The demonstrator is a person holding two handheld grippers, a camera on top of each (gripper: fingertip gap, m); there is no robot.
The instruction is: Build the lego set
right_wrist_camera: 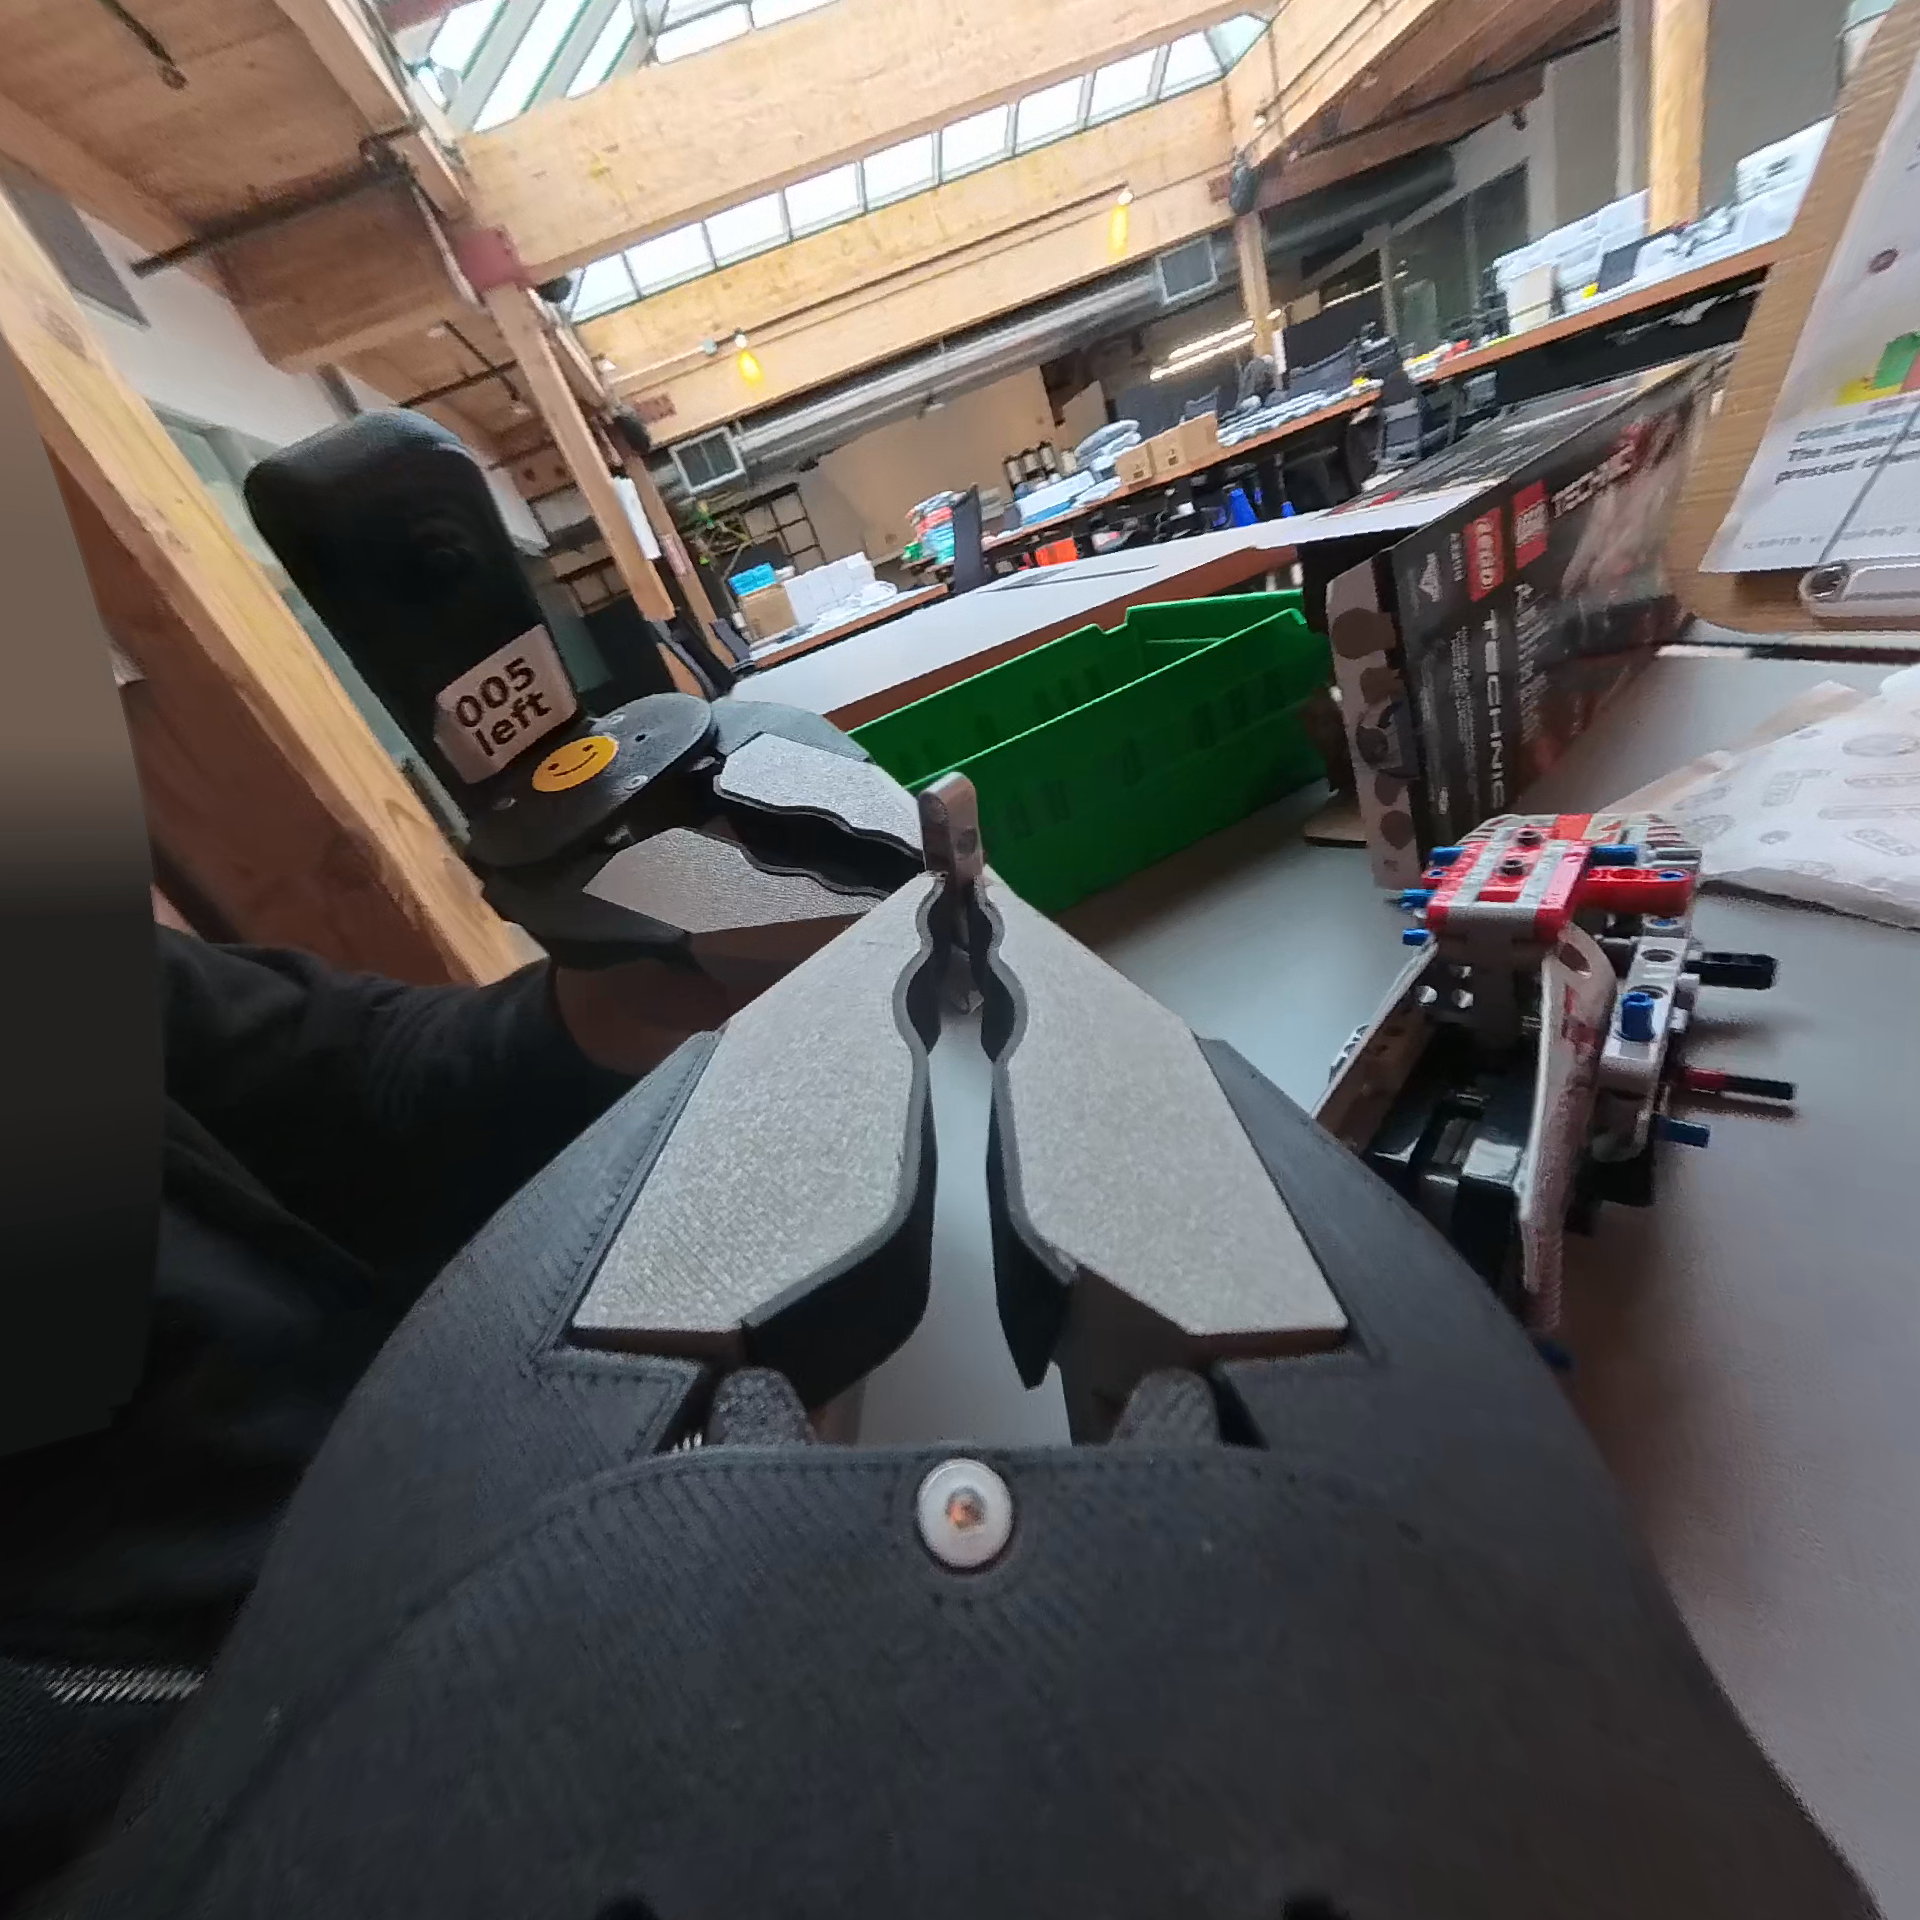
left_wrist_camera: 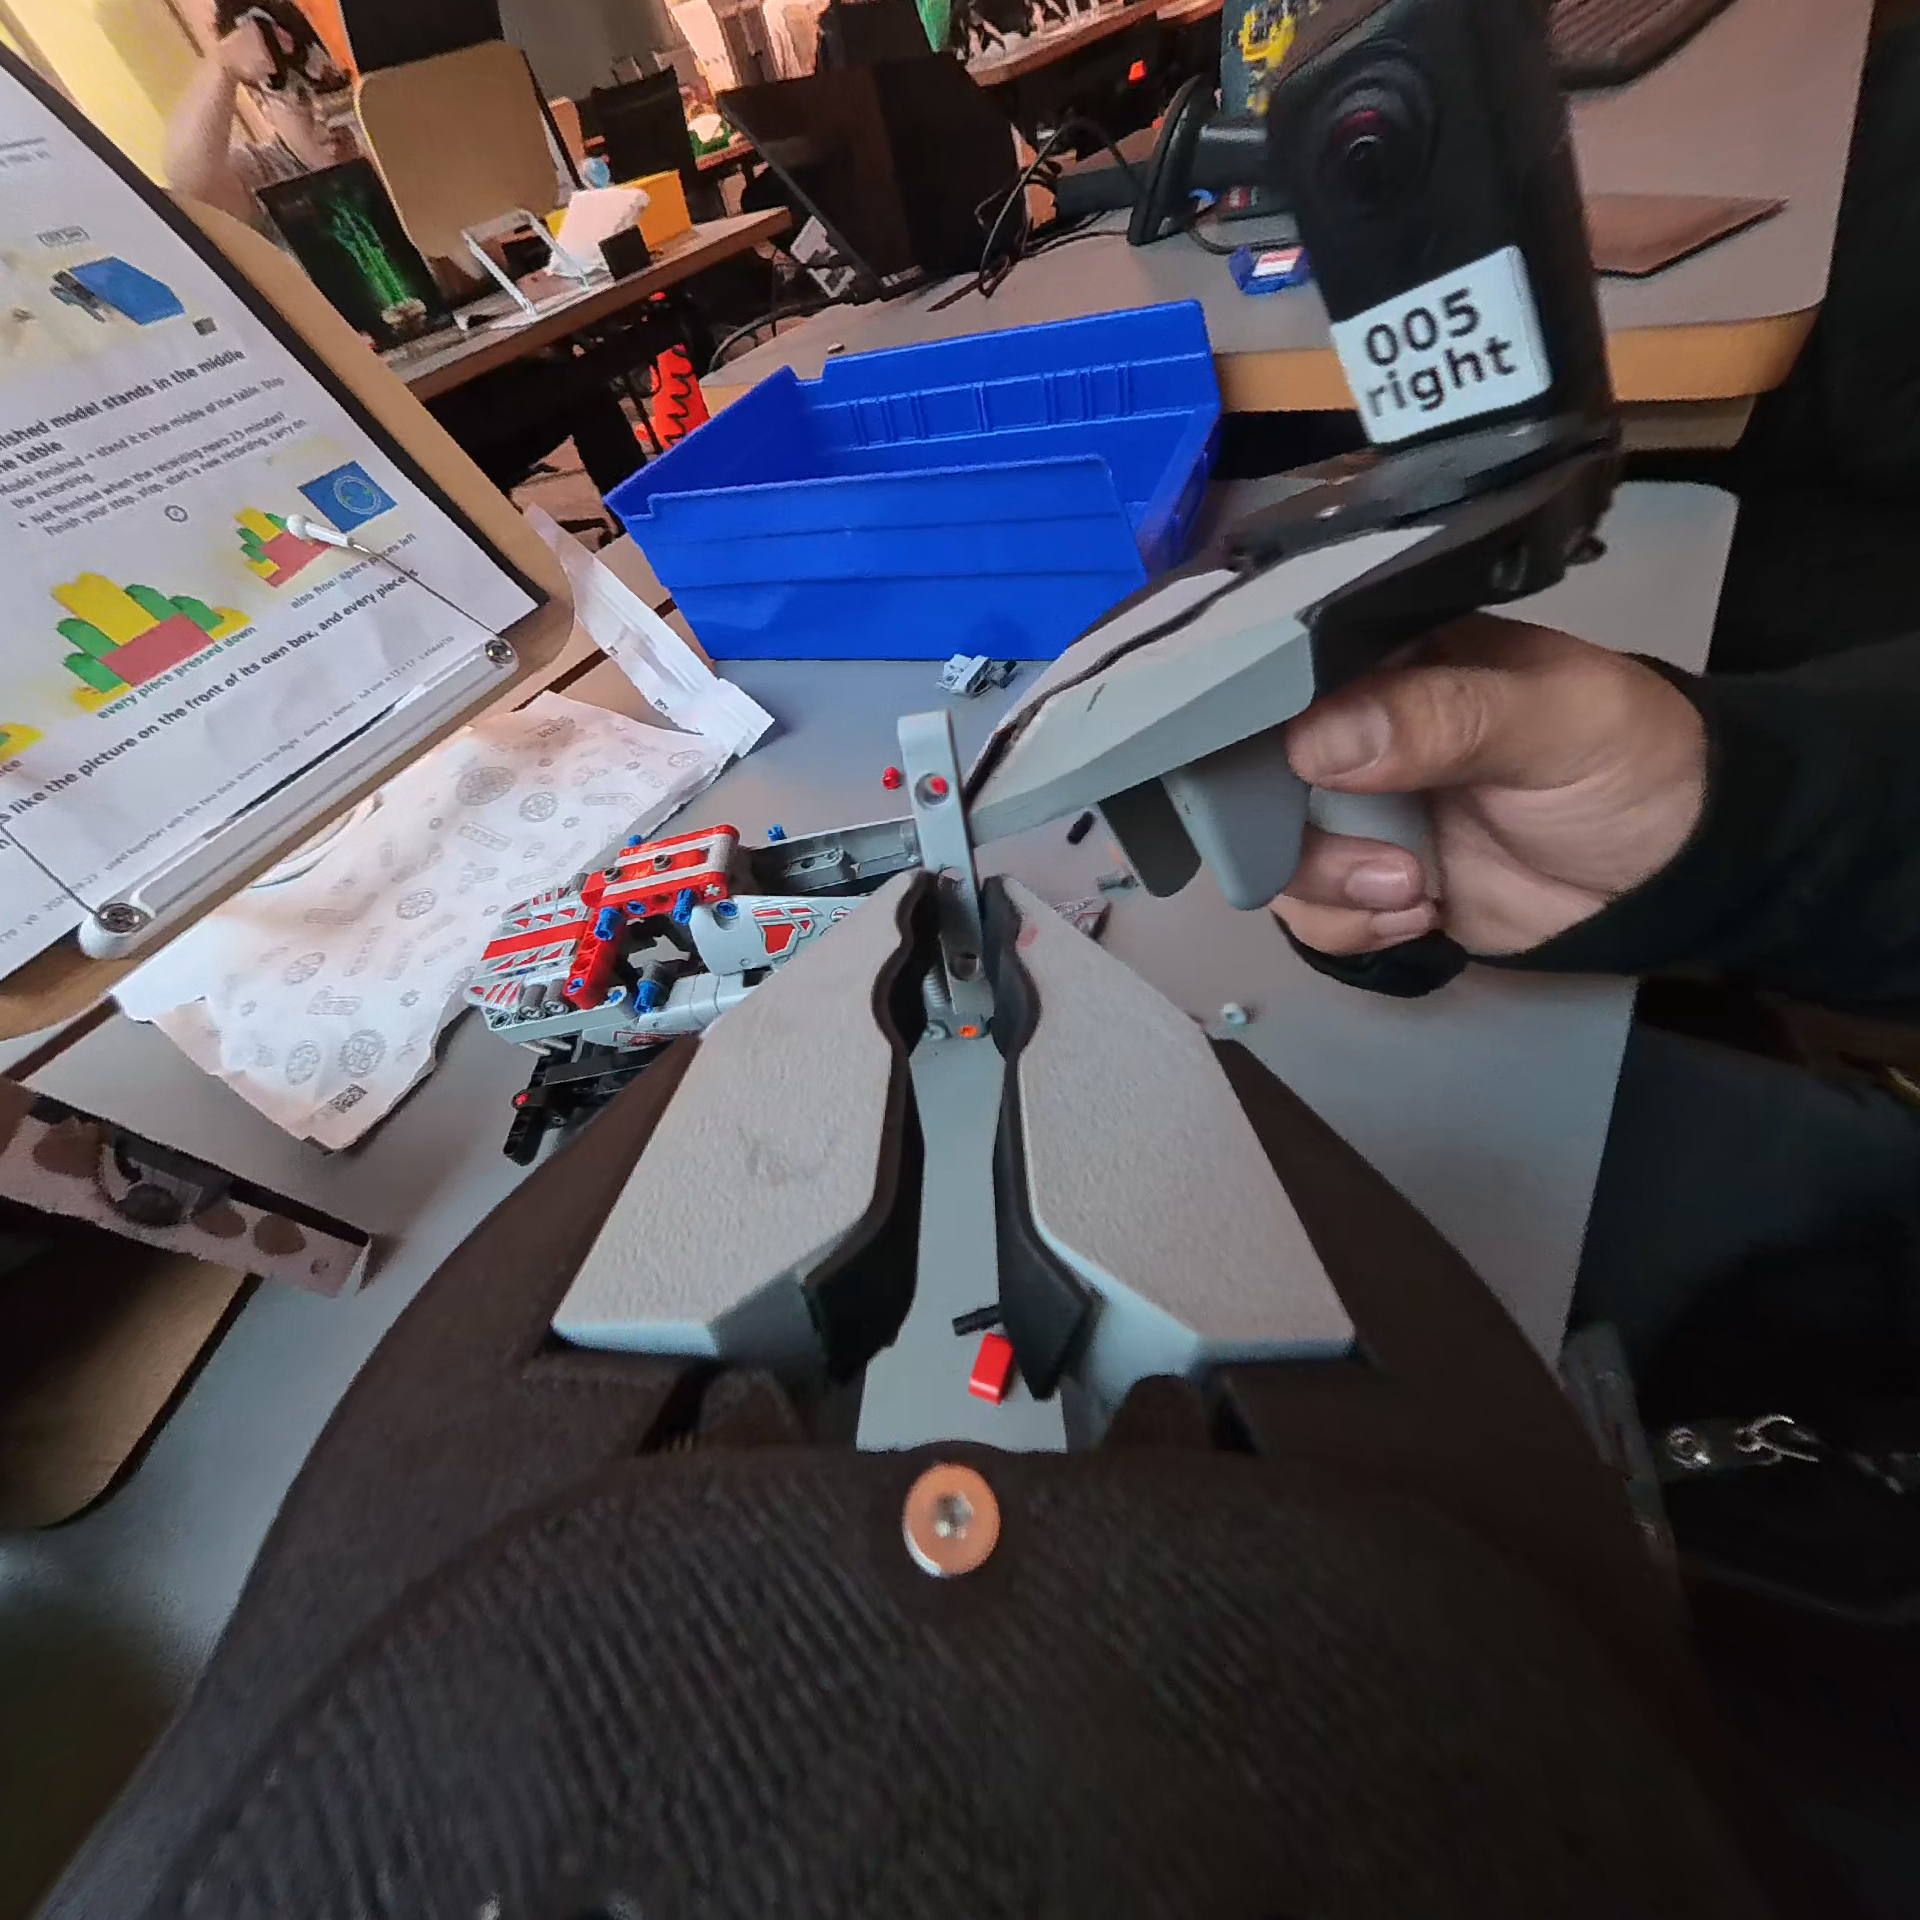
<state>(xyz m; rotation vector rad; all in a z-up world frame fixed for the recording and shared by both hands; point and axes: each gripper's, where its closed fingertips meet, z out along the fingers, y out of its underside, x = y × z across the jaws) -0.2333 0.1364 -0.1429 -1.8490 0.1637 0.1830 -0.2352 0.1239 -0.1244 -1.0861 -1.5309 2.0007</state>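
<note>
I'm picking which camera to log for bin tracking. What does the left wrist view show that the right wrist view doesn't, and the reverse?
Only the left wrist view shows the blue bin and a loose red piece on the table. Only the right wrist view shows the green bin and the set's box. Both show the half-built model and the grey piece clamped by both grippers.

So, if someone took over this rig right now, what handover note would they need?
Left gripper: shut on the lower end of a grey piece.
Right gripper: shut on the same grey piece, higher up; both hold it above the table.
Part-built red and grey model lies on the table, beside the blue bin.
Loose small parts remain scattered, so the build is unfinished.
Left: fit the grey piece to the model.
</note>
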